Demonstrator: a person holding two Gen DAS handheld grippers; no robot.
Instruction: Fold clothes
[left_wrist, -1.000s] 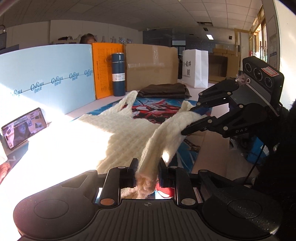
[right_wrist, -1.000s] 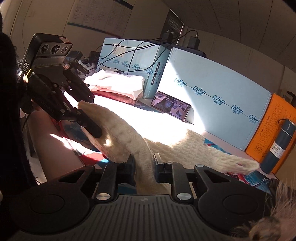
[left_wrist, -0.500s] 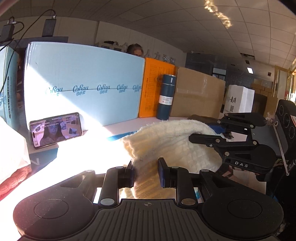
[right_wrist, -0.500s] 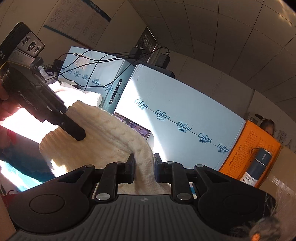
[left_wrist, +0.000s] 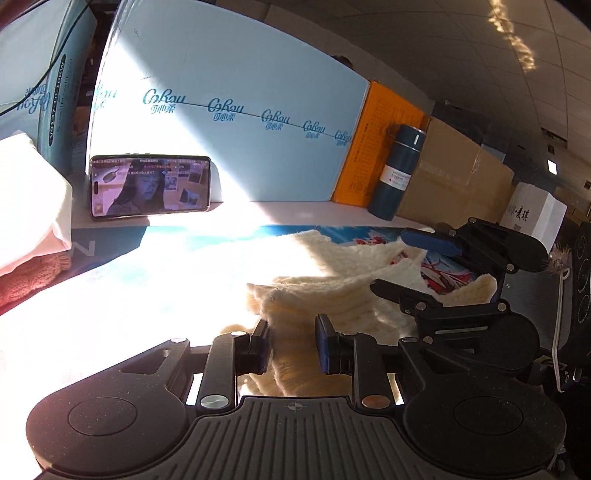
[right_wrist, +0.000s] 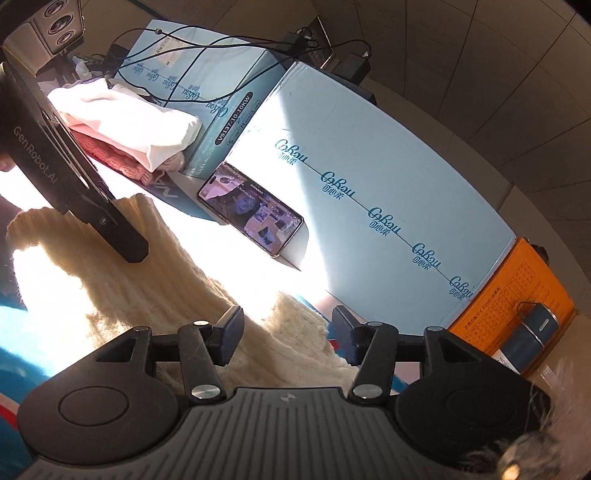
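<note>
A cream knitted sweater (left_wrist: 332, 295) lies folded over on the table mat, partly in bright sunlight; it also shows in the right wrist view (right_wrist: 155, 266). My left gripper (left_wrist: 291, 343) has its jaws a little apart with sweater fabric between the pads. My right gripper (right_wrist: 288, 332) is wide open just above the sweater's folded edge, holding nothing; it shows in the left wrist view (left_wrist: 402, 266) to the right. The left gripper's body (right_wrist: 74, 177) rests over the sweater's left part.
A phone (left_wrist: 149, 186) leans against a long blue box (left_wrist: 240, 110) at the back. A blue flask (left_wrist: 399, 173) and an orange box (left_wrist: 380, 144) stand further right. Folded white and pink clothes (right_wrist: 122, 122) are stacked at the left.
Both grippers carried the sweater's edge forward and down onto the table. The right gripper has opened and let go; the left jaws have widened.
</note>
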